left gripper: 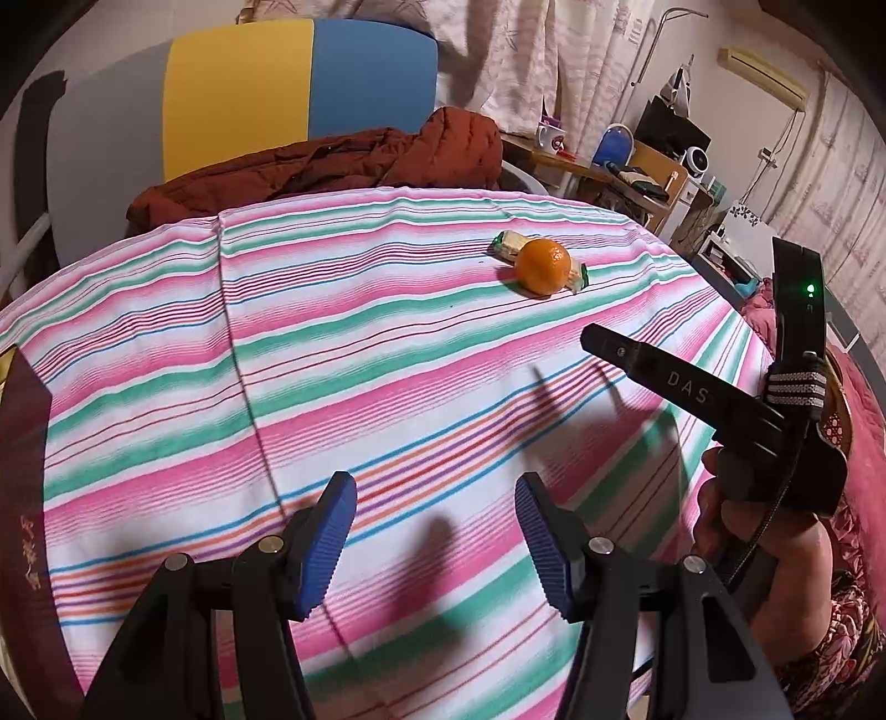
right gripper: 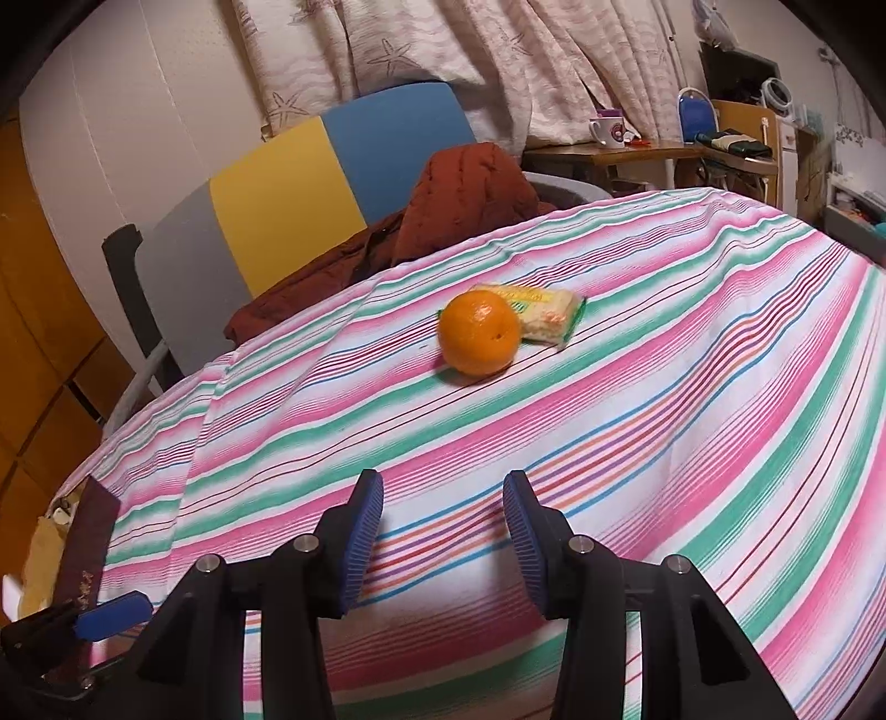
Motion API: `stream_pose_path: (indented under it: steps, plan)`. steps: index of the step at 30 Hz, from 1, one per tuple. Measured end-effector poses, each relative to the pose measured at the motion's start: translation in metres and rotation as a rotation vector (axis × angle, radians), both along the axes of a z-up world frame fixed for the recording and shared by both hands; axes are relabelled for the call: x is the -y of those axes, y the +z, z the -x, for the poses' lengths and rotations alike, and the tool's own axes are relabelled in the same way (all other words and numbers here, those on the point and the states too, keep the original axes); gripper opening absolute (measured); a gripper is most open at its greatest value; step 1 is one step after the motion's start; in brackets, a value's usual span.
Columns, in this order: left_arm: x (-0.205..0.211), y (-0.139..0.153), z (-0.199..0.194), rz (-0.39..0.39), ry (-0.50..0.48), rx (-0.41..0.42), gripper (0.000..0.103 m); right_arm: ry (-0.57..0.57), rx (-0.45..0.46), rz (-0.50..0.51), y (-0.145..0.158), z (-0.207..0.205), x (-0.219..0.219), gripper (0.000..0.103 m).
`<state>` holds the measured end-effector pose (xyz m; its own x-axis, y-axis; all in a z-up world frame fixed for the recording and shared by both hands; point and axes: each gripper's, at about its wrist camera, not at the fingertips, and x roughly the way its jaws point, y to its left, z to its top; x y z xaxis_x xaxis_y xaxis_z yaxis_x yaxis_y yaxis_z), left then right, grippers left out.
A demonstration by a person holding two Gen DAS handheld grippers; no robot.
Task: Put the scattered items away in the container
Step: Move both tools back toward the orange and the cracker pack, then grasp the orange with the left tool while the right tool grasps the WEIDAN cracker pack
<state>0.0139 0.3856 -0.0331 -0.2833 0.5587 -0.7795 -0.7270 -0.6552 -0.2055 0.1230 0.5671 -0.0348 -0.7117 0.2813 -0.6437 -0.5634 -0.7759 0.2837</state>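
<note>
Rust-red jacket on colour-block chair; mug near curtain.

Snack packet partly behind orange

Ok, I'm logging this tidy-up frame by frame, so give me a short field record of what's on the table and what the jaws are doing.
surface: striped tablecloth
items left: orange; snack packet right behind it
contact: the two seem to touch
left gripper: jaws open, empty
right gripper: jaws open, empty, orange ahead
container: dark red edge at table's left, identity unclear

Orange touching snack packet on tablecloth
</note>
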Motion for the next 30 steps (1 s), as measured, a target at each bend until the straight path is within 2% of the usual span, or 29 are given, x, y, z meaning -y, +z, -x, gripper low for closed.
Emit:
stream_pose_path:
  steps: [6,10,14,19,25,30]
  plan:
    - [-0.025,-0.002,0.007,0.002,-0.010,-0.001,0.061,-0.036,0.021,-0.001,-0.004,0.002,-0.031,0.047]
    - [-0.049,-0.001,0.014,0.001,-0.020,0.008,0.062,-0.059,0.046,-0.011,-0.003,0.006,-0.057,0.059]
    - [-0.084,0.003,0.030,-0.017,-0.030,0.036,0.067,-0.112,0.102,-0.053,-0.002,0.010,-0.080,0.063]
    - [-0.138,0.005,0.050,-0.014,-0.046,0.044,0.068,-0.195,0.101,0.023,-0.015,-0.001,-0.101,0.064]
    - [-0.201,0.000,0.059,0.036,-0.132,-0.070,0.069,-0.188,0.071,0.026,-0.017,-0.004,-0.100,0.068]
    - [-0.229,-0.012,0.069,0.062,-0.189,-0.086,0.069,-0.189,0.034,0.040,-0.018,-0.009,-0.102,0.068]
